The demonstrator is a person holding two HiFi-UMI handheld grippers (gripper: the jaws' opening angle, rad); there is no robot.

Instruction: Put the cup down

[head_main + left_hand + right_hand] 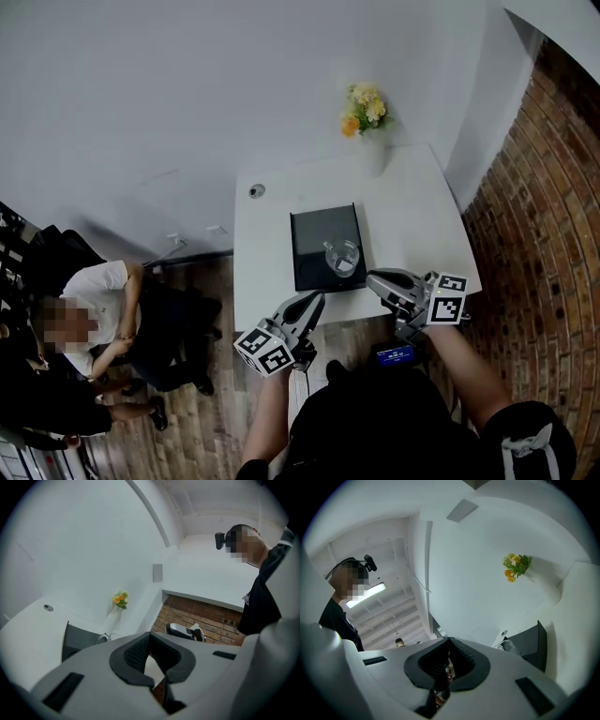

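In the head view, the clear glass cup (342, 256) stood upright on the black square tray (314, 234), toward 4 o'clock of the tray's middle. The tray lay flat near the centre of the white square tabletop (267, 244). Neither tool touched the cup.

The left hand-held gripper (317, 298) hung at the tabletop's near edge, at 7 o'clock of the cup. In the left gripper view, its jaws (150, 638) were closed together with nothing between them. In that view the cup (104, 637) and the tray (77, 637) lay past it at 10 o'clock.

The right hand-held gripper (372, 278) sat at 4 o'clock of the cup, just off the tray's near right corner. Its jaws (450, 642) were likewise pressed together on nothing. In the right gripper view the cup (506, 645) and the tray (532, 644) showed at 3 o'clock.

At 1 o'clock of the tray, by the far edge, stood a white vase of yellow and orange flowers (366, 112). A small round grey fitting (257, 190) sat at 10 o'clock of the tray. A red brick wall (534, 216) ran along 3 o'clock, and a seated person in a white shirt (103, 305) was at 9 o'clock.
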